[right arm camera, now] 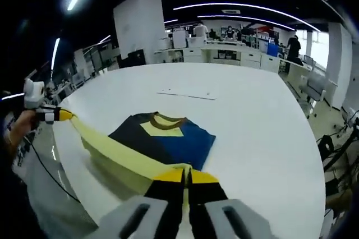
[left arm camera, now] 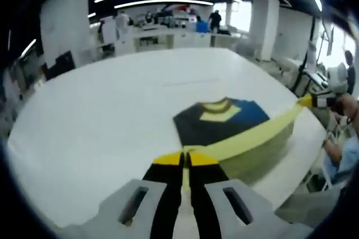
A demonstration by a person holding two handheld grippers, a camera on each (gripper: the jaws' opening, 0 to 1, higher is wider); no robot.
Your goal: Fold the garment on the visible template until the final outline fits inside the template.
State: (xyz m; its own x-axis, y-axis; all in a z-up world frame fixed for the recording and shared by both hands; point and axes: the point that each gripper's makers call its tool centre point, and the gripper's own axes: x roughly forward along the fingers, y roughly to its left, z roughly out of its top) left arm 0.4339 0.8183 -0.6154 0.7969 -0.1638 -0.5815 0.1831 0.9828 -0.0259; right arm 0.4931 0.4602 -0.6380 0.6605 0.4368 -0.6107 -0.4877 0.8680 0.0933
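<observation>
Yellow hem of the garment (left arm camera: 224, 121) pulled taut between both grippers, lifted off the table (left arm camera: 101, 115). Left gripper (left arm camera: 185, 159) clamped shut on one hem corner; right gripper (right arm camera: 185, 176) likewise pinched on the other, jaws pressed together on cloth in each own view. Seen also across the garment: right gripper (left arm camera: 314, 101) at the far end of the stretched hem in the left gripper view, left gripper (right arm camera: 53, 115) likewise in the right gripper view.

Rest of garment lying flat on the table near its front edge, collar side away from the hem: dark and blue panels, pale yellow chest patch, brown-yellow collar. Sides seemingly tucked in already, outline narrow. Judged mid-fold: bottom raised, not yet laid over the body. Left to do: carry hem toward the collar, lay down, check fit. Template faint; thin line (right arm camera: 188, 94) on the table beyond the collar, possibly its edge, cannot tell.

White, large, rounded table. Beyond it, open workroom: white pillars, ceiling strip lights, desks, people standing far behind.
</observation>
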